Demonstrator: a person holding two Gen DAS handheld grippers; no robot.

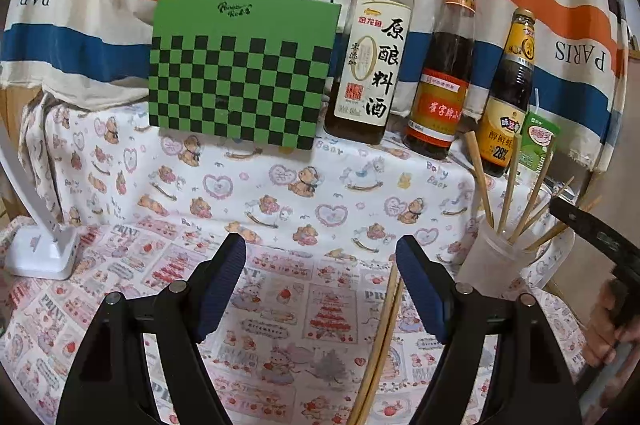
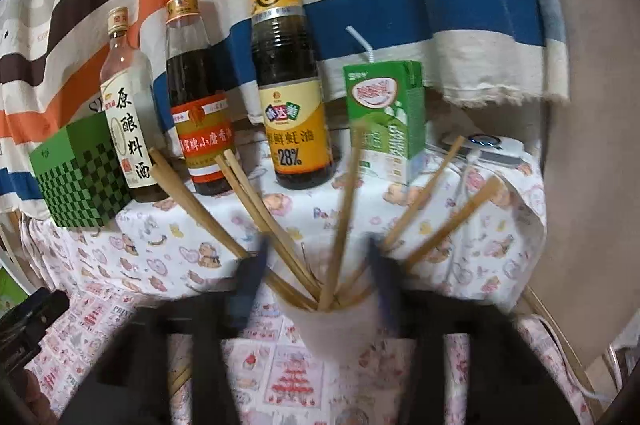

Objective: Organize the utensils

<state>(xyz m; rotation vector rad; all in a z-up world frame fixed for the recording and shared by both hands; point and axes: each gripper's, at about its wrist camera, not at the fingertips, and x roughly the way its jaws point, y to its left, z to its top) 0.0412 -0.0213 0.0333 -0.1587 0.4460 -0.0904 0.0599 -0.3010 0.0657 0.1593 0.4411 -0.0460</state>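
Observation:
A frosted plastic cup stands at the right of the table with several wooden chopsticks fanned out of it. Two more chopsticks lie on the patterned cloth, just left of my left gripper's right finger. My left gripper is open and empty above the cloth. In the right wrist view, my right gripper is open, blurred, with its fingers on either side of the cup and the chopsticks in it. The right gripper also shows at the right edge of the left wrist view.
A green checkered box stands at the back. Beside it stand a cooking wine bottle, a red-capped sauce bottle, an oyster sauce bottle and a green drink carton. A white stand base sits at the left.

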